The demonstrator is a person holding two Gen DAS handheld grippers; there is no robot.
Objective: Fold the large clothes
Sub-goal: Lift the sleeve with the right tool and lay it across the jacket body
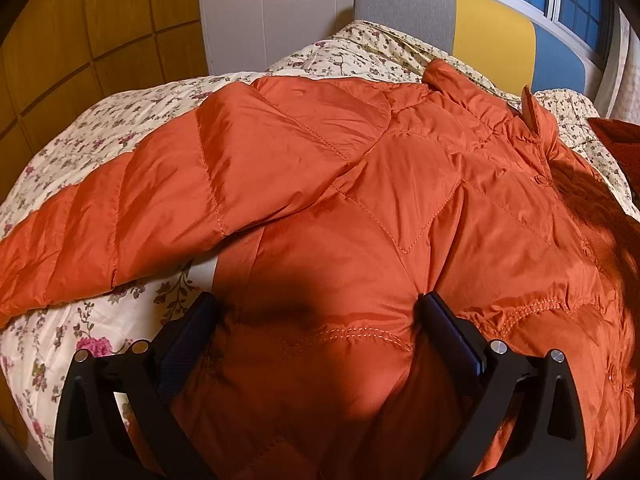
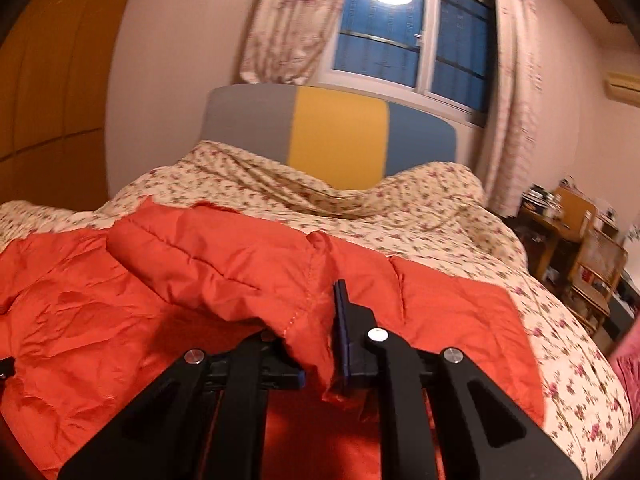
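Note:
An orange quilted down jacket (image 1: 360, 184) lies spread on a floral bedspread (image 1: 80, 132), collar toward the headboard, its left sleeve (image 1: 100, 220) stretched out to the left. My left gripper (image 1: 316, 312) is open, its jaws wide apart and pressed down on the jacket's lower body. In the right wrist view the jacket (image 2: 120, 300) fills the lower left. My right gripper (image 2: 316, 320) is shut on a fold of the jacket's edge, which bunches up between the fingers (image 2: 342, 320); the left finger is mostly hidden by fabric.
A headboard (image 2: 336, 136) in grey, yellow and blue stands at the far end, with a curtained window (image 2: 400, 32) behind it. Wooden wardrobe panels (image 1: 80, 40) are on the left. A wooden shelf with clutter (image 2: 580, 240) stands right of the bed. A dark red garment (image 1: 616, 136) lies at the far right.

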